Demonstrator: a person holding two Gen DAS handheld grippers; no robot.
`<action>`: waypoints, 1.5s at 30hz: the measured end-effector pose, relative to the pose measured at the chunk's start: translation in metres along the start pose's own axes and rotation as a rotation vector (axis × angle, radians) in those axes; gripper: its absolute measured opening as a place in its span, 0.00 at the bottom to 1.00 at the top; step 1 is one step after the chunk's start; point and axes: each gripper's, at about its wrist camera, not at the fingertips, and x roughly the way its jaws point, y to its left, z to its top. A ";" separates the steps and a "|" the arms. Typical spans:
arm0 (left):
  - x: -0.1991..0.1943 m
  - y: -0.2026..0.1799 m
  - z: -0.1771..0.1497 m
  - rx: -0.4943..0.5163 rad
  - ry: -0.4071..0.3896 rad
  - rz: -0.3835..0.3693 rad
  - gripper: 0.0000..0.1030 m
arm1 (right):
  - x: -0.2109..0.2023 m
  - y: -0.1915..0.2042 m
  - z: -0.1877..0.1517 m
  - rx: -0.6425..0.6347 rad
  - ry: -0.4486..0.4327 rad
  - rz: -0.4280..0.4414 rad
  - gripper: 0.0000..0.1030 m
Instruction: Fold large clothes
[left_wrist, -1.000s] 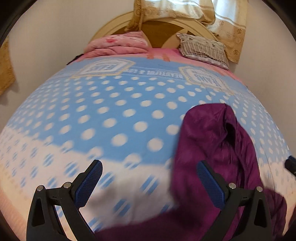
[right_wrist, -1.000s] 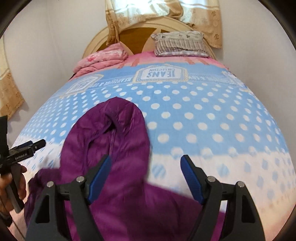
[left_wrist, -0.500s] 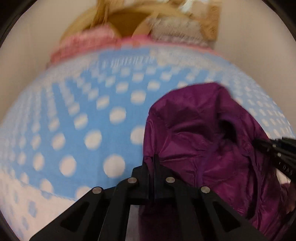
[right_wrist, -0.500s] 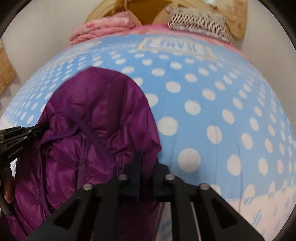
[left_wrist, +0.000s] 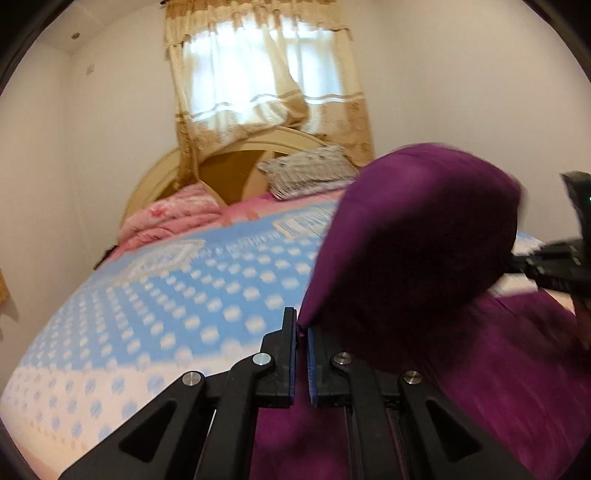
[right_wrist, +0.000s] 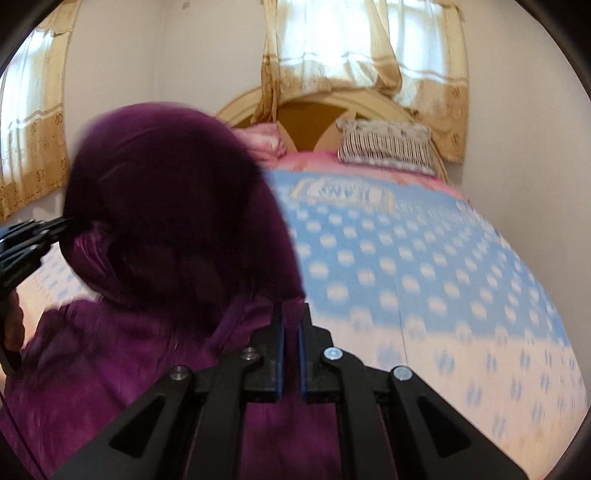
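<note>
A large purple padded jacket (left_wrist: 424, 251) is lifted off the bed, its hood end billowing up between my two grippers. My left gripper (left_wrist: 301, 328) is shut on the jacket's edge, with purple cloth pinched between its blue pads. In the right wrist view the jacket (right_wrist: 177, 221) fills the left half, and my right gripper (right_wrist: 290, 314) is shut on its other edge. The left gripper (right_wrist: 55, 225) shows at the far left of that view, and the right gripper (left_wrist: 517, 264) at the right edge of the left wrist view. The jacket's lower part hangs below both grippers.
The bed carries a blue cover with white dots (left_wrist: 184, 295) (right_wrist: 406, 266). At its head are a folded pink quilt (left_wrist: 173, 218), a striped pillow (right_wrist: 384, 147) and a rounded cream headboard (left_wrist: 155, 181). Curtained windows (left_wrist: 266, 74) stand behind, white walls on both sides.
Both grippers went from open over the bed to shut on the jacket's edges, then pulled back and lifted it, so the view now shows the headboard and windows.
</note>
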 end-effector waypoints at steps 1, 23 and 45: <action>-0.011 0.000 -0.008 0.007 0.013 -0.017 0.05 | -0.009 -0.003 -0.009 -0.003 0.017 0.004 0.07; 0.033 -0.037 -0.035 -0.201 0.419 0.104 0.91 | 0.022 0.055 -0.019 0.327 0.398 0.182 0.11; 0.005 -0.036 0.016 -0.228 0.241 0.264 0.91 | -0.035 0.051 0.006 0.263 0.181 -0.038 0.21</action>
